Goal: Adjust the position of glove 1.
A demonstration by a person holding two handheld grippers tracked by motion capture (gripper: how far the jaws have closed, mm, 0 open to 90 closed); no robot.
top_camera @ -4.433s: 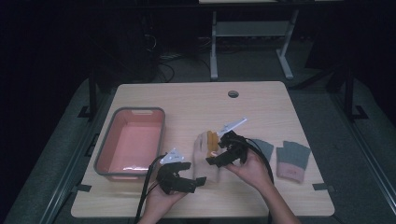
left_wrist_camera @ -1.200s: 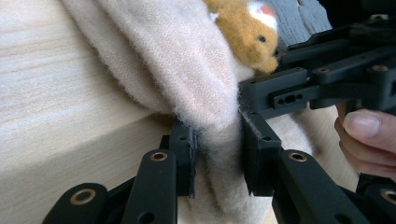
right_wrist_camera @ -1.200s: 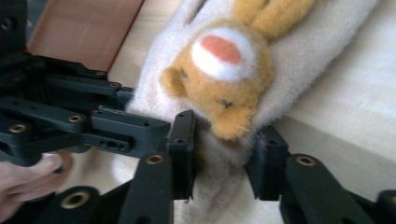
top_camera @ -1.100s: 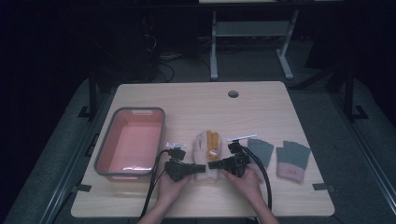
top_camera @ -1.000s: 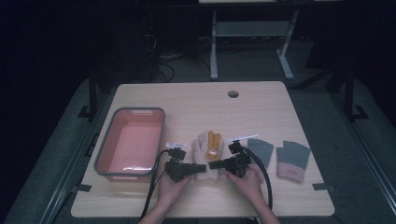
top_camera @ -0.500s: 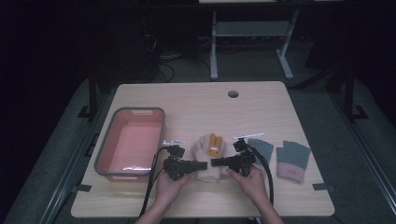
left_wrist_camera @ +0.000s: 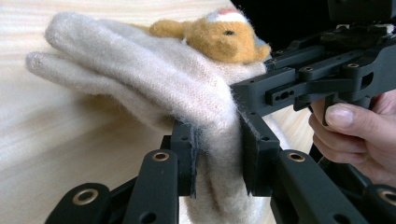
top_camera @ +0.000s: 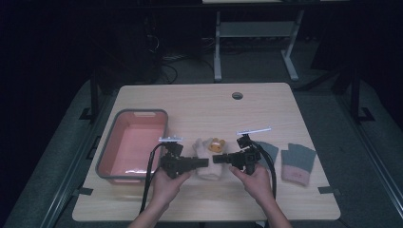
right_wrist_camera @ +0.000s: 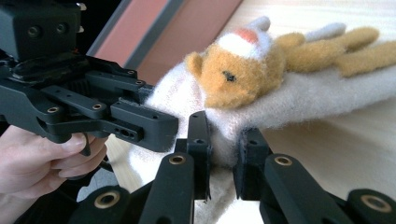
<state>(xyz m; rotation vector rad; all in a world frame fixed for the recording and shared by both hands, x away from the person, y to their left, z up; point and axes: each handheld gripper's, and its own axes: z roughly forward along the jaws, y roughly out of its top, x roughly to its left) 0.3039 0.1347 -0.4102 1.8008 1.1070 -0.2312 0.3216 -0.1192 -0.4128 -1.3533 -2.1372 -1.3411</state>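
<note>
A cream wool glove (top_camera: pixel 208 173) with an orange plush bear (top_camera: pixel 217 144) on it lies near the table's front middle. My left gripper (top_camera: pixel 205 162) comes in from the left and my right gripper (top_camera: pixel 215 159) from the right, tips facing each other over the glove. In the left gripper view, my left gripper (left_wrist_camera: pixel 217 140) is shut on a fold of the glove (left_wrist_camera: pixel 140 79) below the bear (left_wrist_camera: pixel 219 35). The right gripper view has my right gripper (right_wrist_camera: pixel 224 140) shut on glove (right_wrist_camera: pixel 317 98) fabric under the bear (right_wrist_camera: pixel 233 74).
A pink bin (top_camera: pixel 138 112) with a grey rim stands at the left, close to my left hand. Two grey gloves with pink cuffs (top_camera: pixel 298 163) (top_camera: pixel 268 152) lie at the right. A cable hole (top_camera: pixel 237 95) sits near the far edge.
4.4 s ago my right gripper held the glove raised with the left lower. Since then both have come level, and over the last second hands and glove crept slightly toward the front edge.
</note>
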